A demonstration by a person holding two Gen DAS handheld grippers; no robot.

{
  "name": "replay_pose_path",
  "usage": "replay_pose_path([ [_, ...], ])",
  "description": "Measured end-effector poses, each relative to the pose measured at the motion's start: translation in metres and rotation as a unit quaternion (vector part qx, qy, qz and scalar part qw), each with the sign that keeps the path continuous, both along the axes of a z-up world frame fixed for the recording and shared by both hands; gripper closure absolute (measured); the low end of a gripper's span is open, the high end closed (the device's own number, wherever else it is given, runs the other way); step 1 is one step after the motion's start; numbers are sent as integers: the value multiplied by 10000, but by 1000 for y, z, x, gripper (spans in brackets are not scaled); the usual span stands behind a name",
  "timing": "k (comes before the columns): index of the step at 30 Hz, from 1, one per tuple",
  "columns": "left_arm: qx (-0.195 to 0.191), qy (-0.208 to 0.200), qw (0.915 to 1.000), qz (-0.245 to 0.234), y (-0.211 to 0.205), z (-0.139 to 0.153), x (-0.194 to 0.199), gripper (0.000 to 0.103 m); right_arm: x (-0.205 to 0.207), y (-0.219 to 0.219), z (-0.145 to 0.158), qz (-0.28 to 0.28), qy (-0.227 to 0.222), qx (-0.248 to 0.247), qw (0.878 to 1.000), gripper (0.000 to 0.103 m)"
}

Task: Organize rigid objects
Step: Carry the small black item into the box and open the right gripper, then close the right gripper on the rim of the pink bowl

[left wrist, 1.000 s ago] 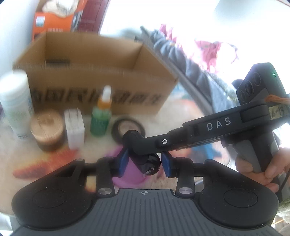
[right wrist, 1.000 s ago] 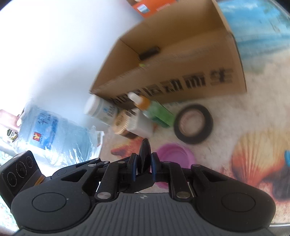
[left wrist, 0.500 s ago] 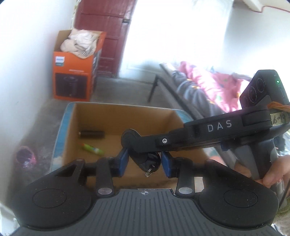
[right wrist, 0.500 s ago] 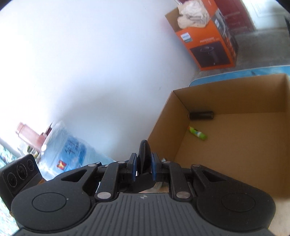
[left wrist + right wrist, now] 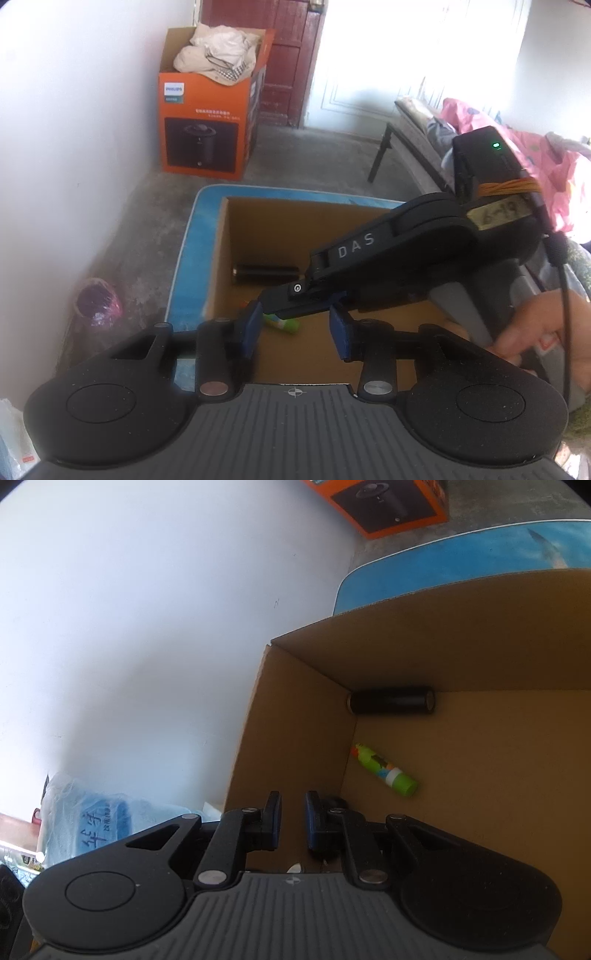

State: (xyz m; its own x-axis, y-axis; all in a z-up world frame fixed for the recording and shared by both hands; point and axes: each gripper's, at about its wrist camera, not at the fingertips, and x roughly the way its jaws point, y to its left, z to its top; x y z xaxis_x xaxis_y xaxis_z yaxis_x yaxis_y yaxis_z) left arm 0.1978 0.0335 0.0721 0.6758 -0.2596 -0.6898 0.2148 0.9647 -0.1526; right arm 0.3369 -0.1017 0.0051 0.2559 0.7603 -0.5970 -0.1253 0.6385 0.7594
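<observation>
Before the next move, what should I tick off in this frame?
1. Cardboard box upright with its top open: ok.
2. Black cylinder and green glue stick lying on the box floor: ok.
3. Left gripper empty, jaws apart: ok.
4. Right gripper empty, with nothing visible between its nearly closed jaws: ok.
5. Grippers clear of each other: the right one crosses just beyond the left one's pads, and whether they touch, cannot tell.
6. Box floor under the right gripper clear: small dark and silvery bits show by its pads, so cannot tell.
</observation>
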Motion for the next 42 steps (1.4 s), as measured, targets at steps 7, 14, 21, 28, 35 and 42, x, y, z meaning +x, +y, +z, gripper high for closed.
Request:
replay_pose_path([
  [7,-174,-183,9997,29,9,10,-16,61,-14,-10,14,-56,-208,84,9997,88],
  [14,-312,-634,9973,-207,5,32,-60,50,-76,-53,55,-213,-768,90,9968,86],
  [21,-416,-767,9935,-725,-4,29,-113,31,-176,-106,75,-535,-1353,193,9892,82],
  [28,-438,-160,9901,-1326,-27,-15,-148,15,-270,-145,47,-1100,-1470,-293,9826,63],
  [35,-45,452,9841,-1716,-66,-69,-165,12,-311,-133,-6,-1560,-1359,-1264,9702,51],
  [42,432,479,9800,-1880,-87,-96,-173,13,-303,-109,-31,-1323,-1389,-1421,9711,58],
])
